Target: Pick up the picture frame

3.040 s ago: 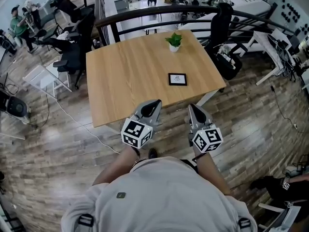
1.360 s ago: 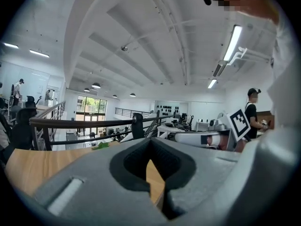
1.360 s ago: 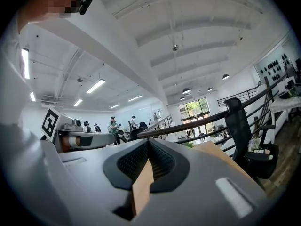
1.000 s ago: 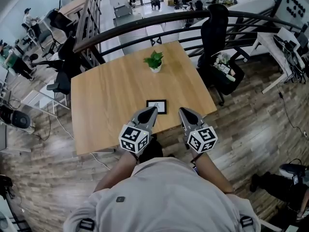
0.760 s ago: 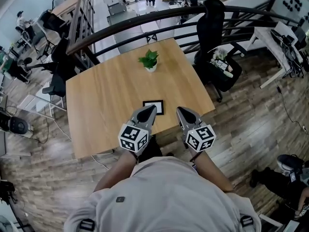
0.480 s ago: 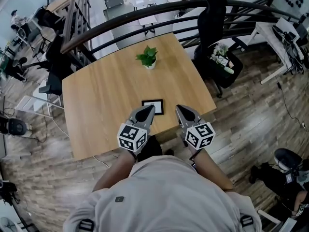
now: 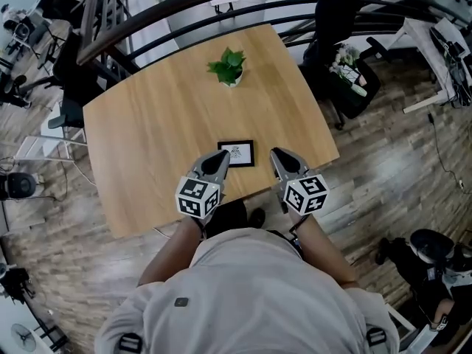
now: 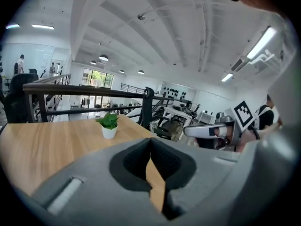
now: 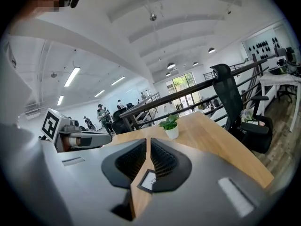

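Note:
A small black picture frame point(image 7: 236, 153) lies flat on the wooden table point(image 7: 147, 139), close to its near edge. It sits just beyond and between the tips of my two grippers. My left gripper point(image 7: 223, 155) hangs above the table to the frame's left with its jaws shut and empty point(image 8: 151, 140). My right gripper point(image 7: 276, 154) is to the frame's right. Its jaws point(image 9: 149, 142) have just been opening to a narrow slit and nothing is between them. The frame point(image 9: 148, 180) shows on the tabletop through the gap lower down.
A potted green plant point(image 7: 231, 66) stands at the table's far side. A black curved railing point(image 7: 184, 13) runs behind the table. A black office chair point(image 7: 346, 65) is at the far right, on the wood floor.
The person has stepped up to the table. Both grippers have moved forward and down over its near edge, and now flank the frame.

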`<state>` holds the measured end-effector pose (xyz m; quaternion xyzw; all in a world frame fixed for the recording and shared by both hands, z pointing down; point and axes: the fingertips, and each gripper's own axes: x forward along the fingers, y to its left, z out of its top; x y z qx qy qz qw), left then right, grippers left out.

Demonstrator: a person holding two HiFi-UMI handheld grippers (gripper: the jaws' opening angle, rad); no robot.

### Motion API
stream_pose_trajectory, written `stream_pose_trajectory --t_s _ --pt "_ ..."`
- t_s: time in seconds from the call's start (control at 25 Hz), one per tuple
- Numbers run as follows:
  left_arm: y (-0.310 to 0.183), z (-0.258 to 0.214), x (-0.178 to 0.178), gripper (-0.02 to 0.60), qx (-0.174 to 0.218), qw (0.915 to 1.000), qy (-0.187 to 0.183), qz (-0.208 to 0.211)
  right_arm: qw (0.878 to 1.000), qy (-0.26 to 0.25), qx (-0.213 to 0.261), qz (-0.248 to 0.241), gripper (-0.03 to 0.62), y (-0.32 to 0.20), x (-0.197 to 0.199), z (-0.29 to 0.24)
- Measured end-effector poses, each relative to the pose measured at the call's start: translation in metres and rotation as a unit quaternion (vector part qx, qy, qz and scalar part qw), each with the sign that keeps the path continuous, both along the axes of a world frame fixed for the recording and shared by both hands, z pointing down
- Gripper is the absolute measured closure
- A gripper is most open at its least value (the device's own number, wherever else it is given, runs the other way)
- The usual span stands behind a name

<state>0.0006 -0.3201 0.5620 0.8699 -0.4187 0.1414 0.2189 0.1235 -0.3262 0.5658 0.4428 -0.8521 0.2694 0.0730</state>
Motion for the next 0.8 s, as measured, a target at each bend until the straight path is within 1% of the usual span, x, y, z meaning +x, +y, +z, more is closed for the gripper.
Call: stream_pose_trajectory --t_s 0.28,0.52,0.8 --pt "-0.017 0.055 -0.019 0.561 -0.061 0.9981 -0.007 -0.011 0.998 0.011 -0.064 0.000 0.545 -0.018 -0.007 0.059" --pt "-0.028 0.098 -0.028 0.549 -0.095 0.9952 -0.026 -0.001 0.994 0.023 -0.110 -0.006 0.526 -0.023 -0.021 0.104" --pt "-0.035 0.147 -0.035 0.518 -0.151 0.9876 -0.041 0.010 0.986 0.040 -0.159 -0.012 0.503 -0.027 -0.032 0.150"
